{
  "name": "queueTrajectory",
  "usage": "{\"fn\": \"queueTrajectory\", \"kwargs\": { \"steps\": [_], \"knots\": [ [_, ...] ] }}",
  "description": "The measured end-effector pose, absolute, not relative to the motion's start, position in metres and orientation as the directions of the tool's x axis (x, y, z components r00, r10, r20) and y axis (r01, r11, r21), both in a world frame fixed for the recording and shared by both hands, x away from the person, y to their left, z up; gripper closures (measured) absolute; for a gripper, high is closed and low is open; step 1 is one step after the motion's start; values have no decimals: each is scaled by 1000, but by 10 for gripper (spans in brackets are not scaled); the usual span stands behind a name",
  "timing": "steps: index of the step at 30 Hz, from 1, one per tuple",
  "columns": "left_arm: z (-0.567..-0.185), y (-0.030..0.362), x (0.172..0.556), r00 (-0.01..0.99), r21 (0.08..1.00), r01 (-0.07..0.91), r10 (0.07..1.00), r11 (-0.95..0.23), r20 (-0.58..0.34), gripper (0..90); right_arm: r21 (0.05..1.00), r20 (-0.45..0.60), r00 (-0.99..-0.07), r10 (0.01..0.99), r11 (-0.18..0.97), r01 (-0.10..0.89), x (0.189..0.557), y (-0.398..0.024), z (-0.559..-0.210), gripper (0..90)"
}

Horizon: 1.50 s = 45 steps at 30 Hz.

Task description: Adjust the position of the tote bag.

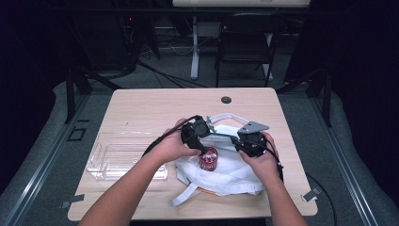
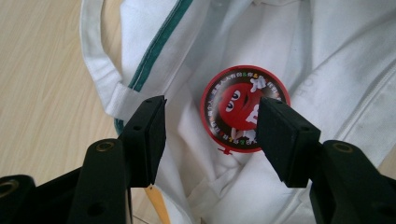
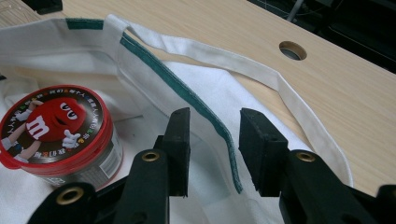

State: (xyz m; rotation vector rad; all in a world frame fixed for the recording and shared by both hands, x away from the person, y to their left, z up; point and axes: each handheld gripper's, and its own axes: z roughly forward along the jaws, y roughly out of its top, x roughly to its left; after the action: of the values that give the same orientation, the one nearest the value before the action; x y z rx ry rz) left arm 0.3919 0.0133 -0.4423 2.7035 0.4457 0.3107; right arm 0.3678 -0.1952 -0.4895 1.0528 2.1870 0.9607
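Thing: red candy tub [image 1: 208, 158] stands upright on the white cloth bag [image 1: 235, 174], lower middle of the high view, on the surface [image 1: 141, 108].
Left tool [image 2: 211, 135]: spread, pinching nothing; tub lies just ahead between its jaws, nearer to this hand.
Right tool [image 3: 215, 149]: spread astride the bag's green-edged rim [image 3: 187, 93], not pressing; tub at its lower left.

Red-lidded tub [image 2: 233, 109] on white bag [image 2: 327, 70] — unclasped

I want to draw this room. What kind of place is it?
Probably a lab or workroom set up for recording. A wooden table with a cable hole stands among dark curtains, with loose cables on the floor and a folding chair behind it.
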Motion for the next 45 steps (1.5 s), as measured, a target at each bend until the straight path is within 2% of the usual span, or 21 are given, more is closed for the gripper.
{"fn": "queueTrajectory", "kwargs": {
  "steps": [8, 12, 16, 31, 45],
  "knots": [
    [-446, 7, 390, 939, 392, 267, 330, -880, 100, 421, 781, -145, -560, 816, 442, 442, 366, -196, -488, 623],
    [-446, 5, 391, 945, 391, 240, 306, -888, 115, 402, 783, -143, -563, 814, 441, 438, 366, -197, -488, 613],
    [-447, 4, 390, 936, 362, 287, 340, -887, 89, 398, 786, -147, -559, 816, 440, 435, 366, -197, -488, 603],
    [-462, -4, 390, 957, 330, 251, 284, -910, 54, 248, 786, -139, -557, 819, 433, 440, 366, -200, -486, 580],
    [-479, -11, 394, 959, 285, 249, 276, -926, 59, 229, 789, -133, -552, 823, 425, 443, 366, -201, -487, 580]
  ]
}}
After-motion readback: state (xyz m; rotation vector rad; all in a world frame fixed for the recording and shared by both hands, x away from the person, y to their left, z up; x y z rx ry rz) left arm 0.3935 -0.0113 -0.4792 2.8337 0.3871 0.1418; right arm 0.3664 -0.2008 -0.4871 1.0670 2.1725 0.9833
